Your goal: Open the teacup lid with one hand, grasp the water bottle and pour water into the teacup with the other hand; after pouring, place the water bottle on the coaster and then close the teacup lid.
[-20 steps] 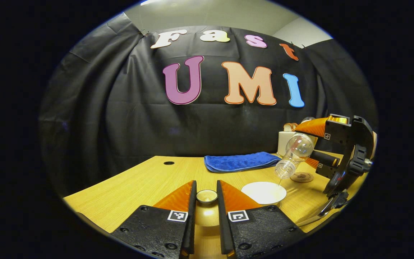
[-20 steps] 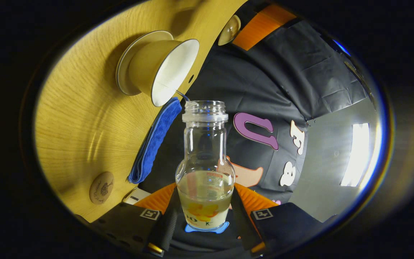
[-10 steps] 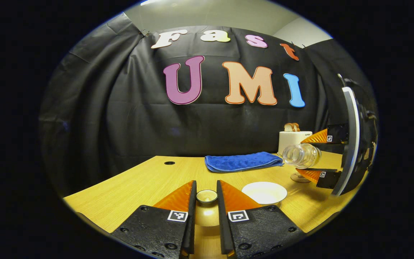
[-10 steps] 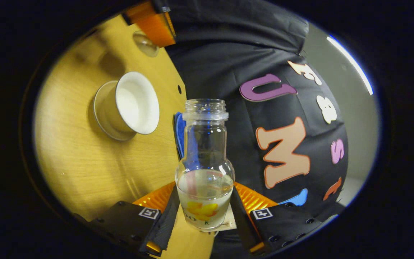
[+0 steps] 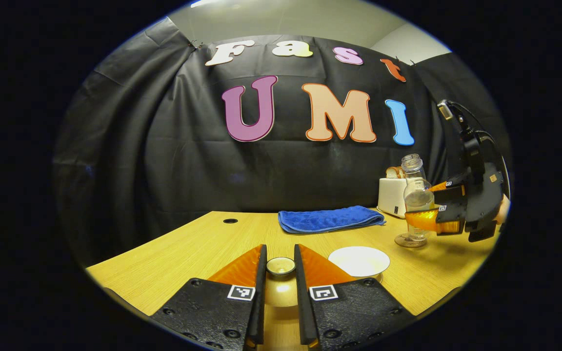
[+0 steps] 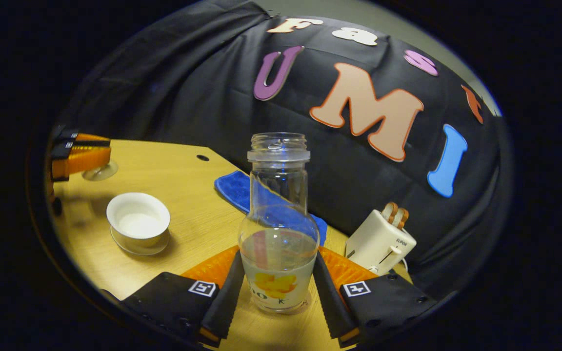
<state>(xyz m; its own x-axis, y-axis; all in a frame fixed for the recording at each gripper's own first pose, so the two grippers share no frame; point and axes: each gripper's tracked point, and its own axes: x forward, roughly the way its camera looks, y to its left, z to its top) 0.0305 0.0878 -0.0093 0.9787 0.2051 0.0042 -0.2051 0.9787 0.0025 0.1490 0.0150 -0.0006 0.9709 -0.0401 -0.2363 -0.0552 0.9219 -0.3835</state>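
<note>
**Inspector:** A second ago you had the water bottle [image 6: 278,229] tipped with a thin stream falling into the teacup [image 6: 138,223]. It now stands upright in your right claw [image 6: 278,292], both fingers pressed on its lower body, with some water left in the base. I judge the pour finished.

**Operator:** Is the bottle down yet?

**Inspector:** In the left gripper view the bottle [image 5: 416,197] sits at about three o'clock, its base at or just above the round coaster [image 5: 409,240]. I cannot tell whether it touches. In the right gripper view the base looks to rest on a faint disc on the counter [image 6: 183,204]. Confirm contact before you let go.

**Operator:** And the cup?

**Inspector:** The cup stands open on its saucer at about nine o'clock in the right gripper view, with a pale pool inside. It has not moved. The blue cloth [image 5: 329,219] and the toaster [image 6: 378,241] lie behind, well apart from it.

**Operator:** The lid?

**Inspector:** Your left claw [image 5: 280,273] is narrow, with the teacup lid [image 5: 280,266] between the fingers at six o'clock, held off the cup. It is where it was a second ago. Remaining work: release the bottle, then carry the lid to the cup at about four o'clock of that claw.
</note>
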